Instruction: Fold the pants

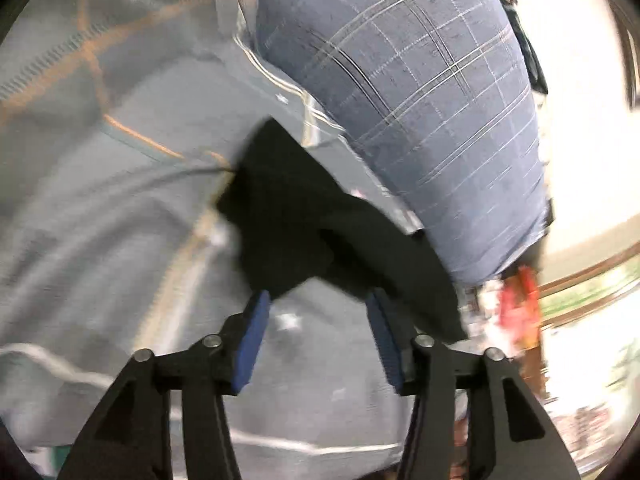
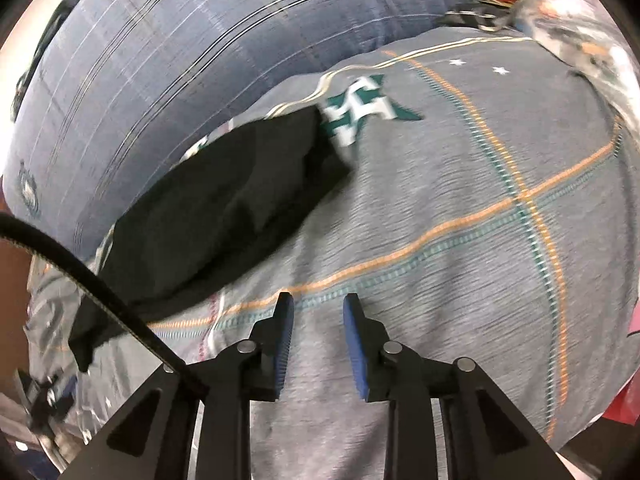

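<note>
The black pants (image 1: 304,224) lie crumpled on the grey patterned bedsheet (image 1: 100,200). In the left wrist view my left gripper (image 1: 318,300) is open, its blue pads (image 1: 256,328) just short of the near edge of the pants, nothing between them. In the right wrist view the pants (image 2: 224,208) lie in a long bunched strip to the left. My right gripper (image 2: 319,304) is open and empty above bare sheet (image 2: 440,220), to the right of the pants. Both views are motion-blurred.
A blue plaid pillow (image 1: 420,100) lies behind the pants; it also shows in the right wrist view (image 2: 168,60). A black cable (image 2: 100,292) crosses the left of the right wrist view. Red and white clutter (image 1: 516,304) sits past the bed's edge.
</note>
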{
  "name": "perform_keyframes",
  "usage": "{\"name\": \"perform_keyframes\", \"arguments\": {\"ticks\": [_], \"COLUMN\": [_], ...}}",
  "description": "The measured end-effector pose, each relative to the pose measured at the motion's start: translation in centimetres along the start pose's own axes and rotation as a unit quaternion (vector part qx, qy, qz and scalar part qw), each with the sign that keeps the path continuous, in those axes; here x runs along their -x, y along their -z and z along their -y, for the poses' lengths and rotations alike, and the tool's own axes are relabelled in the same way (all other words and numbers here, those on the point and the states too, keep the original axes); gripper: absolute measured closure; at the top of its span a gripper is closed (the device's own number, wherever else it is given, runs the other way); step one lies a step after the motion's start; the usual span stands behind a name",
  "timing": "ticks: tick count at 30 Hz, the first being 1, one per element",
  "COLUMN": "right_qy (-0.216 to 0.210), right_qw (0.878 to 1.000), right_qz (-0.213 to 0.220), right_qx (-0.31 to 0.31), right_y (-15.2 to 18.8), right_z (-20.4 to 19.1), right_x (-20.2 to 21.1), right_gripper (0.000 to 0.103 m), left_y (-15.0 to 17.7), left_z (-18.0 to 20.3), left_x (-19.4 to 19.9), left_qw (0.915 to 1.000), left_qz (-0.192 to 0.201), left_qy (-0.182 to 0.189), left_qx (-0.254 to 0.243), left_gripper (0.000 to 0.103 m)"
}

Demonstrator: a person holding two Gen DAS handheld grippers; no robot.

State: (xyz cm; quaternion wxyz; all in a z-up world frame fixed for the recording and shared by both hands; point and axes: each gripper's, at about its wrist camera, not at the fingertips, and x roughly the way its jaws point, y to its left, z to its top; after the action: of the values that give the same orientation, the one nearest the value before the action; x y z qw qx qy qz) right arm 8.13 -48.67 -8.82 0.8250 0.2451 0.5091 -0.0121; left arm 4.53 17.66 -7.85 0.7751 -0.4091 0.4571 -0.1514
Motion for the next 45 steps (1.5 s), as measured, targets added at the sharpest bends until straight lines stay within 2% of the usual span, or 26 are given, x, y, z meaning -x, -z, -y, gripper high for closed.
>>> {"name": "perform_keyframes", "arguments": {"ticks": [2,7,9,10,11,12,14,16,19,21,23,25,26,28,30,31,33,34,35,37,38,39,41,43,45], "right_qy": [0.001,-0.015,-0.018,-0.019,-0.022,-0.025,-0.029,-0.028,-0.021,-0.015,-0.009,-0.007,-0.006,-0.005,-0.005,-0.006,-0.008,-0.005,-0.002,0.004,0.006,0.010,0.018,0.026,0.031], "right_qw": [1.000,1.000,1.000,1.000,1.000,1.000,0.999,0.999,1.000,0.999,0.999,0.999,0.999,0.999,0.999,0.999,0.999,0.999,0.998,0.998,0.998,0.997,0.996,0.995,0.994], "right_qz": [-0.003,-0.007,-0.005,-0.004,-0.003,-0.002,-0.001,0.002,0.007,0.009,0.013,0.015,0.016,0.018,0.018,0.016,0.014,0.014,0.015,0.018,0.020,0.021,0.024,0.026,0.028], "right_qx": [0.014,0.017,0.018,0.019,0.019,0.018,0.015,0.015,0.022,0.028,0.034,0.037,0.038,0.039,0.042,0.044,0.047,0.051,0.054,0.062,0.065,0.069,0.079,0.093,0.103], "right_y": [0.5,1.3,1.3,1.4,1.6,1.5,1.7,1.7,2.0,1.9,2.1,2.2,2.2,2.3,2.2,2.1,2.0,2.0,2.0,2.0,2.1,2.1,2.3,2.4,2.5], "right_z": [-0.8,-1.2,-1.4,-1.4,-1.3,-1.2,-0.9,-0.9,-0.9,-1.3,-1.4,-1.5,-1.5,-1.5,-1.6,-1.8,-2.1,-2.3,-2.4,-2.9,-3.1,-3.4,-3.7,-4.2,-4.3], "right_x": [-0.4,-1.1,-1.5,-1.5,-1.5,-1.5,-1.4,-1.4,-1.2,-1.3,-1.2,-1.2,-1.1,-1.1,-1.1,-1.2,-1.3,-1.4,-1.4,-1.6,-1.7,-1.8,-2.0,-2.0,-2.0], "right_gripper": [0.075,0.074,0.073,0.073,0.073,0.073,0.073,0.073,0.073,0.073,0.073,0.073,0.073,0.072,0.069,0.065,0.060,0.057,0.054,0.048,0.045,0.043,0.039,0.039,0.038], "left_y": [-0.7,-2.7,-2.9,-3.1,-3.3,-3.5,-3.9,-5.0,-6.9,-7.8,-7.8,-7.1,-6.7,-6.3,-5.8,-5.4,-4.8,-4.6,-4.4,-4.5,-4.7,-4.8,-5.3,-5.5,-4.9], "left_z": [0.1,-1.2,-1.8,-1.6,-1.3,-0.5,0.7,3.5,8.1,11.0,13.4,14.3,13.7,10.7,6.0,3.8,0.1,-1.0,-1.9,-2.6,-2.6,-2.4,-1.0,1.3,3.4], "left_x": [-1.3,-4.0,-4.3,-4.3,-4.2,-3.9,-3.4,-2.8,-1.3,0.4,2.3,2.9,2.7,1.7,0.9,0.7,0.5,0.4,0.4,0.2,0.0,-0.2,-0.6,-1.5,-2.6], "left_qw": [0.9995,0.9954,0.9925,0.9929,0.9942,0.9959,0.9976,0.9983,0.9947,0.9885,0.9776,0.9657,0.9650,0.9738,0.9863,0.9917,0.9980,0.9985,0.9980,0.9965,0.9959,0.9960,0.9970,0.9953,0.9871], "left_qz": [-0.006,-0.020,-0.022,-0.017,-0.014,-0.007,0.008,0.023,0.060,0.093,0.124,0.141,0.139,0.113,0.084,0.072,0.052,0.048,0.048,0.053,0.057,0.059,0.065,0.063,0.048], "left_qy": [0.015,-0.010,-0.015,-0.021,-0.024,-0.031,-0.039,-0.053,-0.053,-0.035,-0.025,-0.047,-0.058,-0.075,-0.085,-0.073,-0.035,-0.019,-0.006,0.005,0.003,-0.001,-0.031,-0.066,-0.105], "left_qx": [0.027,0.093,0.119,0.116,0.104,0.085,0.056,0.007,-0.065,-0.115,-0.168,-0.213,-0.215,-0.183,-0.114,-0.078,-0.006,0.020,0.040,0.065,0.071,0.068,0.029,-0.032,-0.112], "left_gripper": [0.048,0.049,0.061,0.079,0.098,0.103,0.103,0.103,0.103,0.103,0.103,0.103,0.103,0.103,0.103,0.103,0.099,0.088,0.072,0.051,0.046,0.046,0.043,0.043,0.043]}}
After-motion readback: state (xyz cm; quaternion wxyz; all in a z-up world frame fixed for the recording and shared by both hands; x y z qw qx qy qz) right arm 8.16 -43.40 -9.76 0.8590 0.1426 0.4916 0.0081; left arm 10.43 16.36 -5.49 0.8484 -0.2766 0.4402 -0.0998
